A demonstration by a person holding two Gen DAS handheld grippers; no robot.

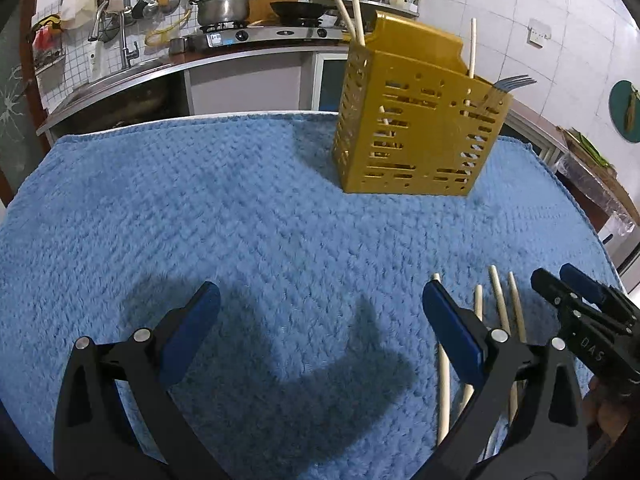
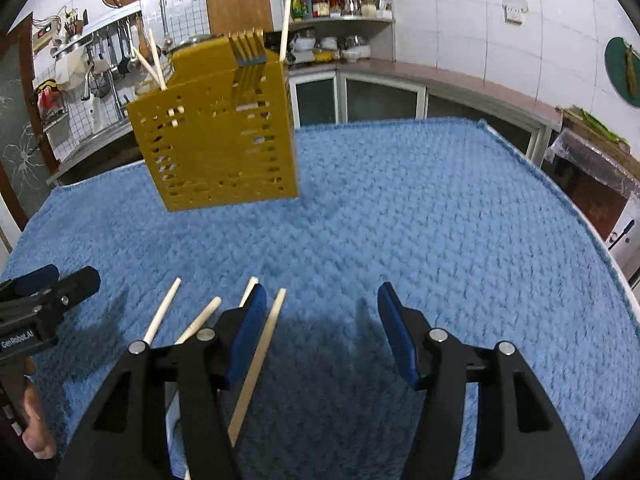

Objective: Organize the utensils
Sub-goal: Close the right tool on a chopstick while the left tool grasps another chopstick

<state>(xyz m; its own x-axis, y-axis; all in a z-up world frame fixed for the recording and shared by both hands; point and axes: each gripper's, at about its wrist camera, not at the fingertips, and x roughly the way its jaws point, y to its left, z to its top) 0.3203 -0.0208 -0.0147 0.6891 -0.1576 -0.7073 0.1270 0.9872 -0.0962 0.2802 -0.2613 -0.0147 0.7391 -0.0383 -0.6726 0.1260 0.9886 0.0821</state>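
So, nearest in, the left tongs (image 1: 320, 320) gape as wide as they go, holding nothing; the right tongs (image 2: 322, 320) are about half open, one loose chopstick (image 2: 260, 356) between the pads, not pinched. The chopsticks (image 1: 500, 312) lie lower right on the blue towel (image 1: 260, 220): light, stiff, smooth, probably rolly, so I'd pinch mid-shaft. Farther back, the yellow holder (image 1: 416, 132). Only the right view shows a hand (image 2: 32, 428).

White-tiled kitchen walls (image 2: 460, 40). Counter (image 1: 240, 56) at 12 o'clock with gas stove (image 1: 264, 34), steel pot (image 1: 222, 6), sink faucet (image 1: 124, 40) at 10. Corner shelf (image 2: 340, 16) of bottles. Blue towel (image 1: 260, 220) covers table.
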